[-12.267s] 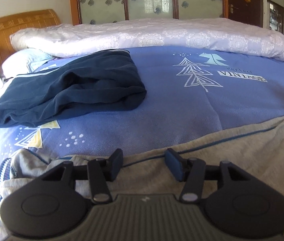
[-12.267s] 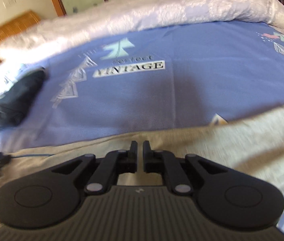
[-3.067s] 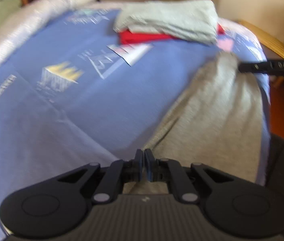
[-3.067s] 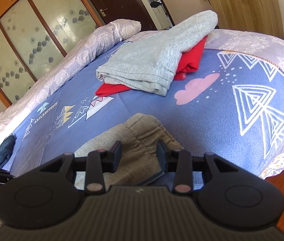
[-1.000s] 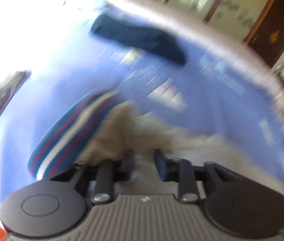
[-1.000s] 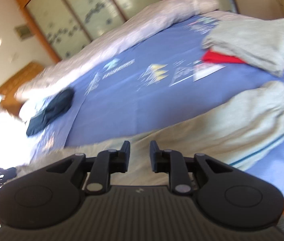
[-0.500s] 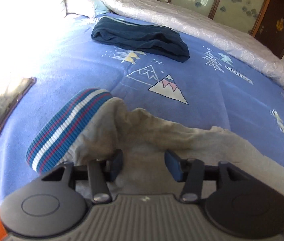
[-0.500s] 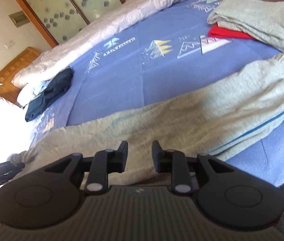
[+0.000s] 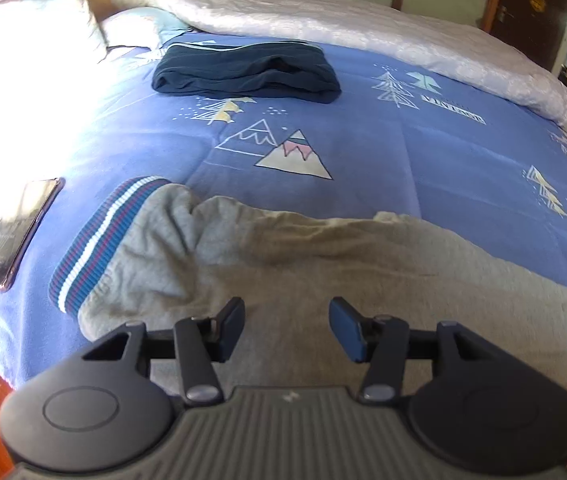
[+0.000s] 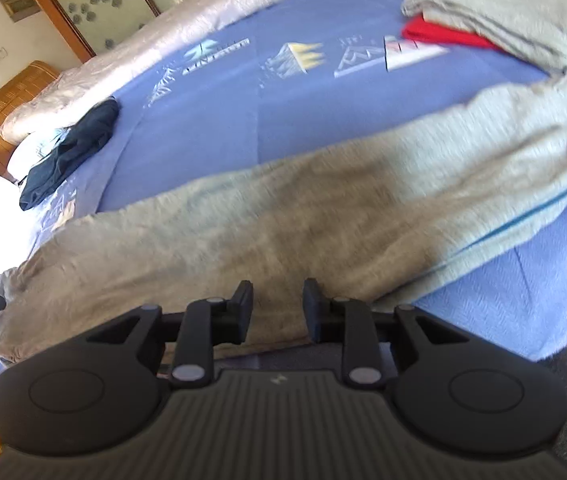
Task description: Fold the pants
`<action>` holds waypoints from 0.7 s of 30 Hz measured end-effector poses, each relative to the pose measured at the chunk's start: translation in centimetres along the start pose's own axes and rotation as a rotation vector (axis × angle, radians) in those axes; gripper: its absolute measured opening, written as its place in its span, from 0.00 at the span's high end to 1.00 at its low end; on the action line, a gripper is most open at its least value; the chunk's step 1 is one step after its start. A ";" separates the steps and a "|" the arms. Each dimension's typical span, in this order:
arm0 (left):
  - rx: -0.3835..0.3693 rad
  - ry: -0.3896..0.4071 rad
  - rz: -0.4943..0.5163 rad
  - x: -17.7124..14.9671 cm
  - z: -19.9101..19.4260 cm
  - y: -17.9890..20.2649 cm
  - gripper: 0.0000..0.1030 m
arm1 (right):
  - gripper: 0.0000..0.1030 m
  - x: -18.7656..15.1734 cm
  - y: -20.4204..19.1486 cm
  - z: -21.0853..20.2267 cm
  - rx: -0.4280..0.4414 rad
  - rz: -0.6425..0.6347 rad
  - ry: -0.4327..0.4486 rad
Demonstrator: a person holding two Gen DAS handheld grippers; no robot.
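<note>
With the grey sweatpants (image 9: 323, 264) now laid lengthwise leg over leg, the left gripper (image 9: 286, 327) has spread wide and the right gripper (image 10: 277, 312) narrowly, both empty, ready for the crosswise fold.

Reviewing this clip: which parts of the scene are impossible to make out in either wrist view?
- Near hem of the grey sweatpants: left wrist view, hidden behind the open left gripper.
- Their cuff end: right wrist view, motion-blurred and cut by the right edge.
- Red garment: mostly covered by a folded grey garment.
- Dark phone: screen washed by window glare.
- Right gripper: open; contact with fabric unclear.
</note>
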State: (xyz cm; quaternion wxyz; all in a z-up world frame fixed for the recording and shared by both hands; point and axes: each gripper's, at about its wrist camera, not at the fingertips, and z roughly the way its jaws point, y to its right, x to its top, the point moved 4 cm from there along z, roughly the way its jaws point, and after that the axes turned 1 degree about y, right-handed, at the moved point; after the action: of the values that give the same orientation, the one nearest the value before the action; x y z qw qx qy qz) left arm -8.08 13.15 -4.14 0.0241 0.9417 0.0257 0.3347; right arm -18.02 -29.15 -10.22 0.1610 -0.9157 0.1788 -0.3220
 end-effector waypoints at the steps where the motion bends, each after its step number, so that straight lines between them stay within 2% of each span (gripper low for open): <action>1: 0.006 -0.005 0.009 -0.1 0.2 0.2 0.53 | 0.71 0.0 0.0 0.0 0.002 0.002 0.003; 6: 0.029 -0.059 0.007 -1.0 1.8 -0.1 0.54 | 0.70 -0.1 -0.7 0.0 -0.016 -0.043 0.005; 14: 0.044 -0.058 0.038 -1.4 1.9 0.1 0.53 | 0.68 0.5 -0.5 -1.1 0.011 0.014 0.032; 21: 0.067 -0.054 0.081 -1.6 2.1 0.7 0.51 | 0.66 1.3 -1.8 -2.5 0.027 -0.039 0.095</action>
State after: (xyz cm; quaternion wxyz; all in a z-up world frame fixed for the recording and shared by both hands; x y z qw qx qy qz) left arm -7.98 12.33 -6.79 -0.0203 0.9508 -0.0020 0.3090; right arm -18.29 -28.62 -6.91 0.1581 -0.9005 0.1639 -0.3706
